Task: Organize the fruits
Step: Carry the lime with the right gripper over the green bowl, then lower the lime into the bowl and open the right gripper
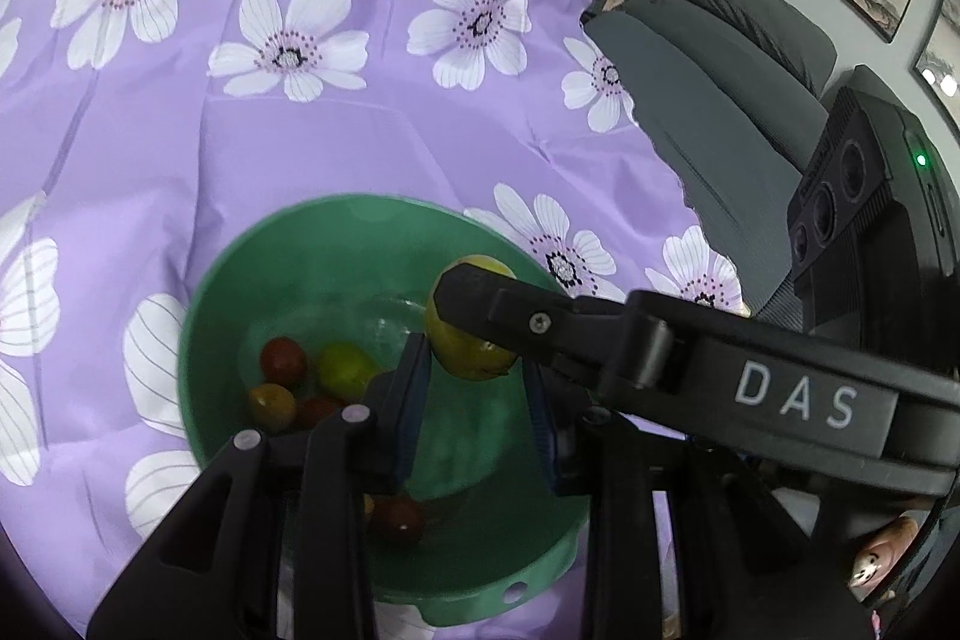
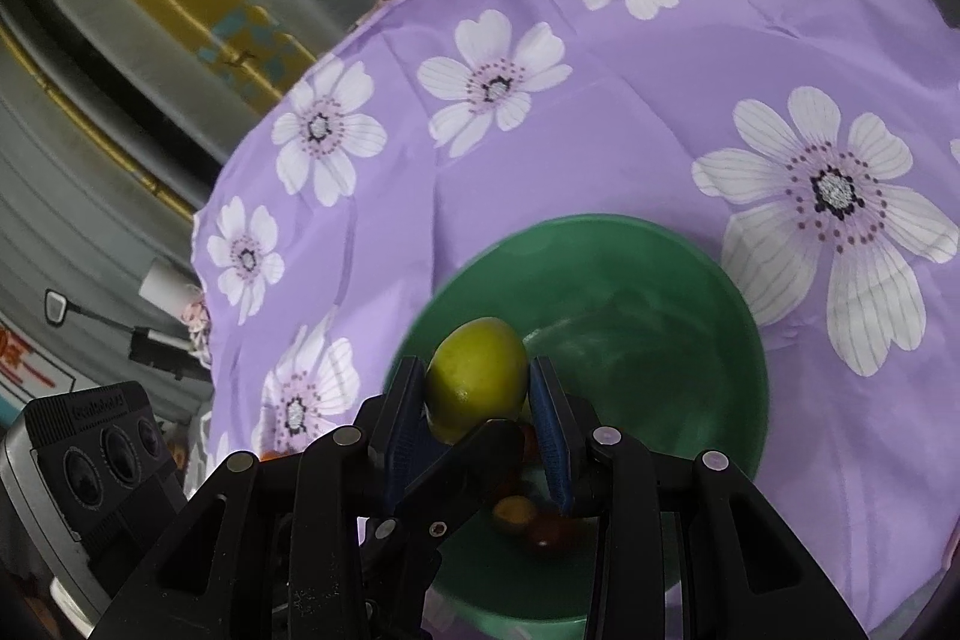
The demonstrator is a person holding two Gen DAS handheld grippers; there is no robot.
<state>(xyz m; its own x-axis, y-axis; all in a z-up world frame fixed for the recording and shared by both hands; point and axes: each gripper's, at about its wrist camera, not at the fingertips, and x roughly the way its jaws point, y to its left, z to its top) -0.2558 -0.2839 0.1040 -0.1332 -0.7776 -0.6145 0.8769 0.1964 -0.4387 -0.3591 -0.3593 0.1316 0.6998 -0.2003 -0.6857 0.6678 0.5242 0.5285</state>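
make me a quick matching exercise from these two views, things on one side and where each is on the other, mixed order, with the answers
Things:
1. lemon
2. small tomatoes
3. green bowl
4. grey sofa

Places:
A. on the flowered purple cloth
B. lying in the bottom of the bowl
C. between the pads of the right gripper
D. beyond the edge of the cloth

Pairs: 1-C, 2-B, 3-A, 4-D
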